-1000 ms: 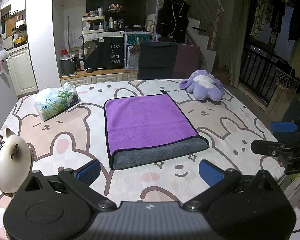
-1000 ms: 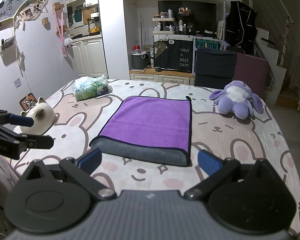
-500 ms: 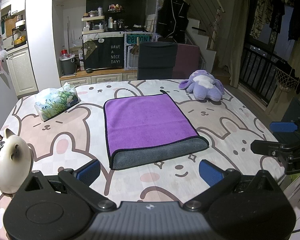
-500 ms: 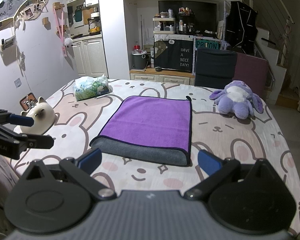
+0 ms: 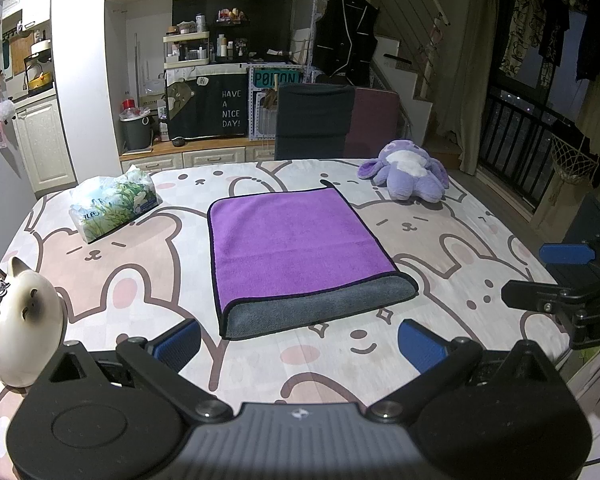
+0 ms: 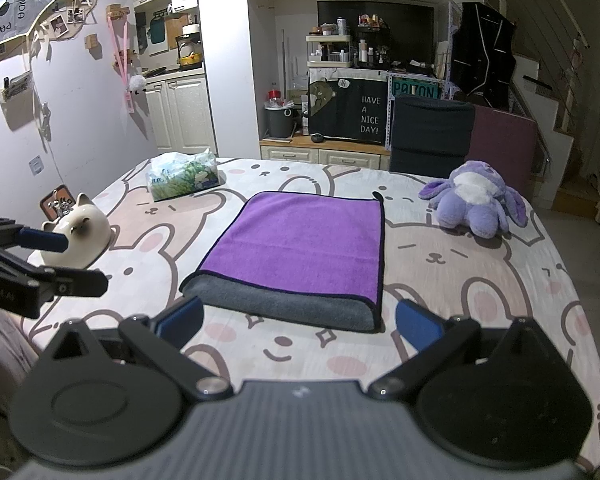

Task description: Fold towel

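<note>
The left gripper (image 5: 298, 342) is wide open and holds nothing, and the right gripper (image 6: 298, 322) is the same; both hover at the near edge of the table (image 5: 480, 248), apart from the towel. The purple towel (image 5: 296, 240) lies folded flat in the middle, its grey fold edge toward the grippers, its long axis running away from them, with bare bunny-print cloth on all sides. At left stands a cat figurine (image 5: 20, 332), farther a tissue pack (image 5: 114, 208); at far right a purple plush toy (image 5: 408, 174). Behind, a sign reads "HAVE A NICE DAY!" (image 5: 231, 109).
</note>
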